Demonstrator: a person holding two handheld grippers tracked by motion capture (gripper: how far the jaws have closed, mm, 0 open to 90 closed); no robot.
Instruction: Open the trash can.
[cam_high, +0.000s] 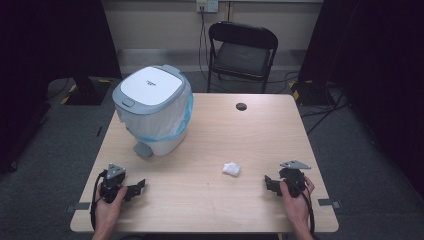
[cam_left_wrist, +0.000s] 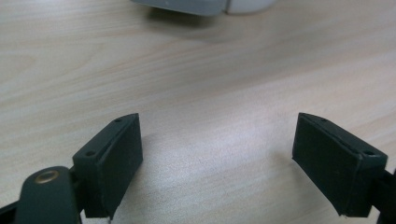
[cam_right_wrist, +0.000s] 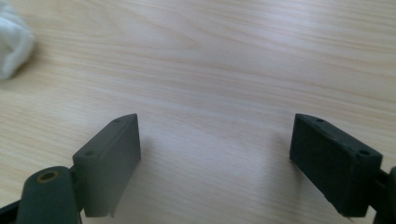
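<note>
Both grippers wide open, empty, resting low at the near edge of the table (cam_high: 260, 130).

L gripper (cam_high: 135, 189) near the front-left corner, R gripper (cam_high: 271, 184) front-right; jaws of each spread w/ bare wood between them, pads touching nothing. Crumpled white paper wad (cam_high: 231, 169) lies on the table between the two, closer to R, apart from it. Lidded white bin (cam_high: 152, 107) w/ blue-edged liner stands back-left; small print on its lid too small to read.

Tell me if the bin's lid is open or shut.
Shut. The white lid lies flat on the bin, level with its grey rim, with no gap showing in the high view.
</note>
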